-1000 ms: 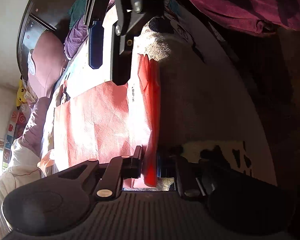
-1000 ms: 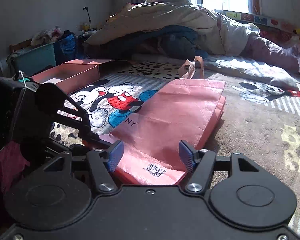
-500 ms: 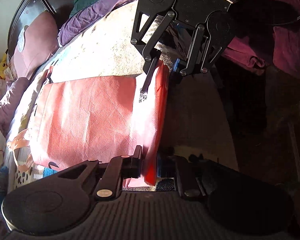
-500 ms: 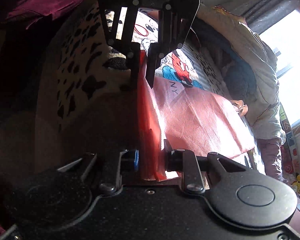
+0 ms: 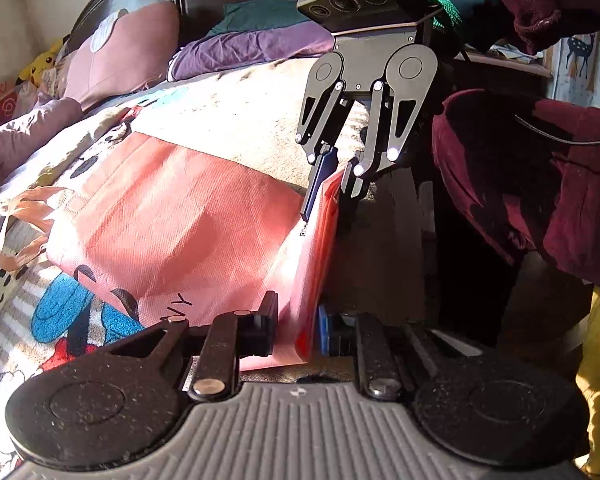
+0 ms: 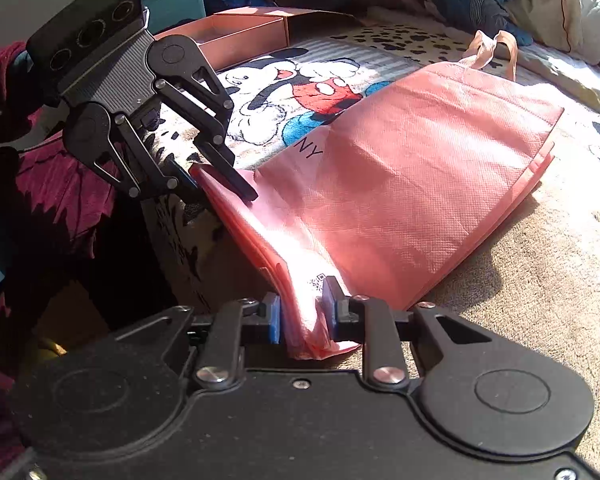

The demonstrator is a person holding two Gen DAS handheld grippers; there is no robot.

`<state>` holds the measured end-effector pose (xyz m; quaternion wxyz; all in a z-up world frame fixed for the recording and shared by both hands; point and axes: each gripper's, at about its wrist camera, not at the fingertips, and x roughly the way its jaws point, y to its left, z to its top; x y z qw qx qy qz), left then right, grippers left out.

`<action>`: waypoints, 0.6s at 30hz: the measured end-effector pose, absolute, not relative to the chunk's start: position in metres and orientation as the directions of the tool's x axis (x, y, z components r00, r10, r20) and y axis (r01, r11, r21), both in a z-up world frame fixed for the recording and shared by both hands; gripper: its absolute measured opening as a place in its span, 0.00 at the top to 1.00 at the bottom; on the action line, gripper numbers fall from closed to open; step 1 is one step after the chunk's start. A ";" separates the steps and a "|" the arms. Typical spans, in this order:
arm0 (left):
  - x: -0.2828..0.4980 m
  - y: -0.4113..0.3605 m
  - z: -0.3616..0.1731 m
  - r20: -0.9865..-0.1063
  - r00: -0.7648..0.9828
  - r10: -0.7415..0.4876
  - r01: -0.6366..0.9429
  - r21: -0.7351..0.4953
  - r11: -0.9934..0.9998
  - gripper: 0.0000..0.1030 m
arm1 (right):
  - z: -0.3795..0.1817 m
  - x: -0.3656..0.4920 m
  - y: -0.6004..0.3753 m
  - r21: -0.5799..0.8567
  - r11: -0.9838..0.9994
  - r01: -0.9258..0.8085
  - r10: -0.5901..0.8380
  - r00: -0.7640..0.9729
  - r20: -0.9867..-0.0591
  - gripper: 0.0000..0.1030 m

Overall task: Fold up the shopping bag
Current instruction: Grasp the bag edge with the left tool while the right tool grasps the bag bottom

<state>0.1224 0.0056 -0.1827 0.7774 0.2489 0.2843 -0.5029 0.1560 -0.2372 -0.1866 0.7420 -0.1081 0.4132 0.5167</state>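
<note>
The pink shopping bag [image 6: 412, 184] lay flat on the bed [image 6: 540, 280], its near edge lifted at lower centre. The left tongs [image 5: 298, 330] were easing open, the bag's edge still pinched between them; the right tongs [image 6: 302, 316] pinched the other corner. The handles [image 6: 494, 46] were partly cut off from sight; deep shadow hid the bed's side.

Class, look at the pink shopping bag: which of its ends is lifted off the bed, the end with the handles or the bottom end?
The bottom end: both grippers pinch it, raised and creased. The handles lie flat on the blanket at the bag's far end.
</note>
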 end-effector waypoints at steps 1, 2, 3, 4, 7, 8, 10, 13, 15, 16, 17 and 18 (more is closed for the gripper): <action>0.126 0.009 -0.184 -0.685 0.320 -0.654 0.919 0.057 0.390 0.82 | -0.187 0.161 -0.237 0.301 0.437 -0.848 0.681 0.093 -0.727 0.79; 0.132 0.014 -0.185 -0.669 0.301 -0.679 0.909 -0.013 0.416 0.82 | -0.188 0.163 -0.238 0.321 0.431 -0.844 0.681 0.071 -0.729 0.79; 0.138 0.021 -0.186 -0.647 0.278 -0.710 0.894 -0.096 0.437 0.82 | -0.189 0.165 -0.238 0.342 0.423 -0.839 0.682 0.046 -0.730 0.79; 0.144 0.028 -0.188 -0.628 0.256 -0.735 0.875 -0.172 0.452 0.82 | -0.190 0.167 -0.239 0.362 0.416 -0.834 0.686 0.026 -0.727 0.79; 0.156 0.049 -0.199 -0.573 0.214 -0.791 0.807 -0.353 0.474 0.82 | -0.195 0.172 -0.246 0.424 0.391 -0.817 0.725 -0.011 -0.689 0.79; 0.158 0.057 -0.203 -0.554 0.208 -0.806 0.781 -0.402 0.477 0.82 | -0.198 0.174 -0.251 0.452 0.388 -0.803 0.745 -0.016 -0.667 0.79; 0.161 0.071 -0.212 -0.513 0.199 -0.835 0.733 -0.487 0.474 0.82 | -0.207 0.177 -0.266 0.538 0.397 -0.744 0.801 -0.006 -0.599 0.78; 0.158 0.086 -0.225 -0.477 0.194 -0.857 0.668 -0.575 0.471 0.82 | -0.221 0.174 -0.284 0.663 0.395 -0.636 0.869 0.024 -0.495 0.78; 0.161 0.093 -0.231 -0.455 0.192 -0.869 0.626 -0.625 0.466 0.82 | -0.234 0.173 -0.294 0.754 0.376 -0.539 0.907 0.049 -0.418 0.78; 0.163 0.095 -0.233 -0.450 0.191 -0.872 0.608 -0.643 0.465 0.81 | -0.240 0.172 -0.298 0.788 0.365 -0.496 0.919 0.059 -0.389 0.78; 0.166 0.097 -0.236 -0.443 0.189 -0.876 0.581 -0.669 0.463 0.81 | -0.244 0.171 -0.300 0.816 0.355 -0.457 0.928 0.068 -0.365 0.78; 0.169 0.100 -0.238 -0.436 0.185 -0.881 0.551 -0.696 0.460 0.81 | -0.249 0.170 -0.304 0.848 0.340 -0.407 0.938 0.087 -0.335 0.78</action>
